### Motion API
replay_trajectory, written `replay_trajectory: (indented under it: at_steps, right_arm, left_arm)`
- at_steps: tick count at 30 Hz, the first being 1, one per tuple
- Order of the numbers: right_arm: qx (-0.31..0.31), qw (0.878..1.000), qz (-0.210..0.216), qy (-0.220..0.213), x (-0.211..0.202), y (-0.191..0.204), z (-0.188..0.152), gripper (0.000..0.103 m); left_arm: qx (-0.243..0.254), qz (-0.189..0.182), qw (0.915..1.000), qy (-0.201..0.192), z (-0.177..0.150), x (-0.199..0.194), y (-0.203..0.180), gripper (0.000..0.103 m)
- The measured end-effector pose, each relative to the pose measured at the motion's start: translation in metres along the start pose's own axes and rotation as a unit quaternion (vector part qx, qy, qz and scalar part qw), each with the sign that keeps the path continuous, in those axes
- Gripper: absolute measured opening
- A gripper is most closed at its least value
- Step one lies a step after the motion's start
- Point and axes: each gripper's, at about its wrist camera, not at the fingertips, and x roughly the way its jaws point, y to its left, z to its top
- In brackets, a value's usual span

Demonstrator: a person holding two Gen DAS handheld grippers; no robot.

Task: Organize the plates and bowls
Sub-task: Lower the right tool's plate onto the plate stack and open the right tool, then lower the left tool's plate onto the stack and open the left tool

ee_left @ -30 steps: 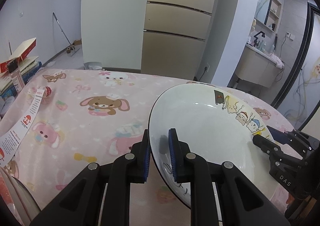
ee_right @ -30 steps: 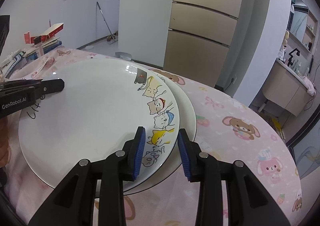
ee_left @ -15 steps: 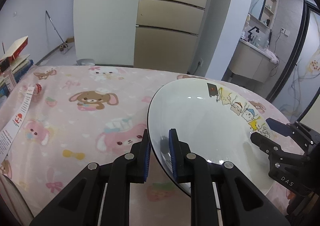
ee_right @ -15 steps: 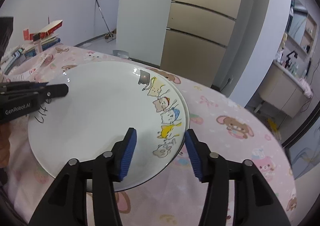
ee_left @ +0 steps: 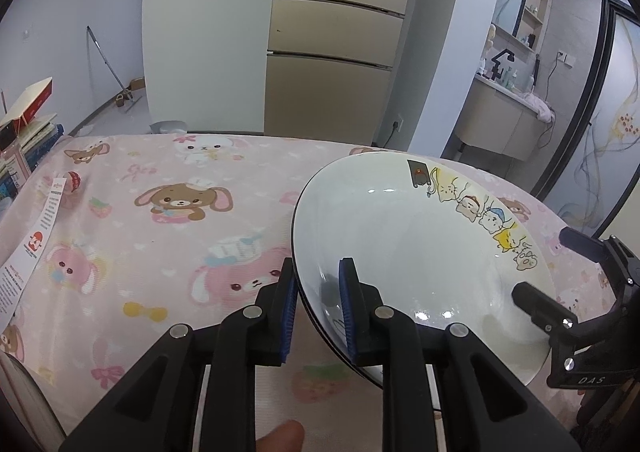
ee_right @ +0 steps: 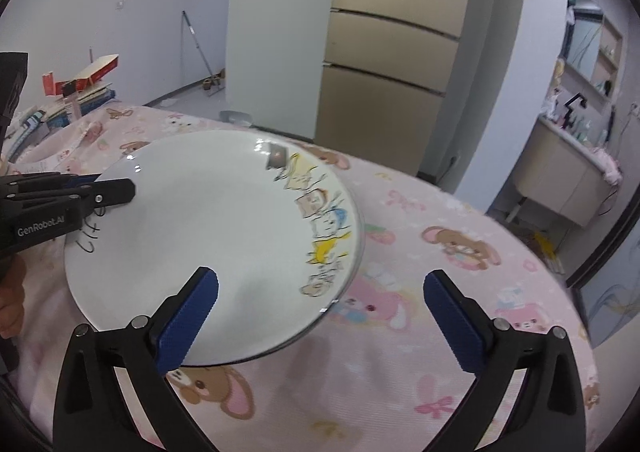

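The left gripper clamps the cat-print plate's near rim at lower centre, while the right gripper, jaws opening, should back straight off

Ahead and left of our left gripper the pink cartoon tablecloth lies bare and passable up to the paper strip and the stack of books at its left edge. The cat-print plate, clamped at its near rim, blocks our right side. Our right gripper, its jaws opening, straddles that plate's rim untouched; right of it the cloth runs clear to the table's edge.
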Motion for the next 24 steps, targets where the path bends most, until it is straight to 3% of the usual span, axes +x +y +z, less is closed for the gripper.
replay_trajectory:
  at_steps: [2,3,4,5,6,10,13,21,24]
  right_arm:
    - [0.002,1.000,-0.006,-0.005,-0.002,-0.003,-0.001,0.102]
    - [0.004,1.000,-0.007,-0.005,-0.002,-0.005,-0.001,0.102]
    - [0.006,1.000,-0.006,-0.004,-0.001,-0.006,-0.002,0.102]
    - [0.008,1.000,-0.003,-0.003,0.000,-0.007,-0.002,0.102]
    - [0.011,1.000,0.003,0.001,0.002,-0.008,-0.003,0.102]
    - [0.025,0.999,0.019,0.008,0.008,-0.010,-0.005,0.102]
    - [0.027,0.999,0.020,0.009,0.010,-0.011,-0.006,0.103]
    - [0.039,0.999,0.023,0.016,0.015,-0.015,-0.007,0.103]
    - [0.041,0.999,0.027,0.000,0.010,-0.016,-0.006,0.103]
  left_arm:
    - [0.004,-0.002,1.0000,0.001,0.000,0.000,0.000,0.027]
    - [0.007,-0.003,1.0000,0.004,0.000,0.001,-0.001,0.046]
    - [0.009,0.000,0.9999,0.007,0.000,0.002,-0.002,0.083]
    - [0.010,0.008,0.9999,0.008,-0.001,0.003,-0.003,0.098]
    - [0.012,0.014,0.9998,0.002,-0.001,0.002,-0.003,0.103]
    - [0.021,0.028,0.9994,-0.006,-0.002,0.002,-0.005,0.103]
    - [0.031,0.045,0.9983,0.020,-0.006,0.014,-0.006,0.103]
    - [0.025,0.035,0.9986,0.031,-0.008,0.019,-0.004,0.103]
    - [0.021,0.033,0.9991,0.019,-0.006,0.015,-0.003,0.103]
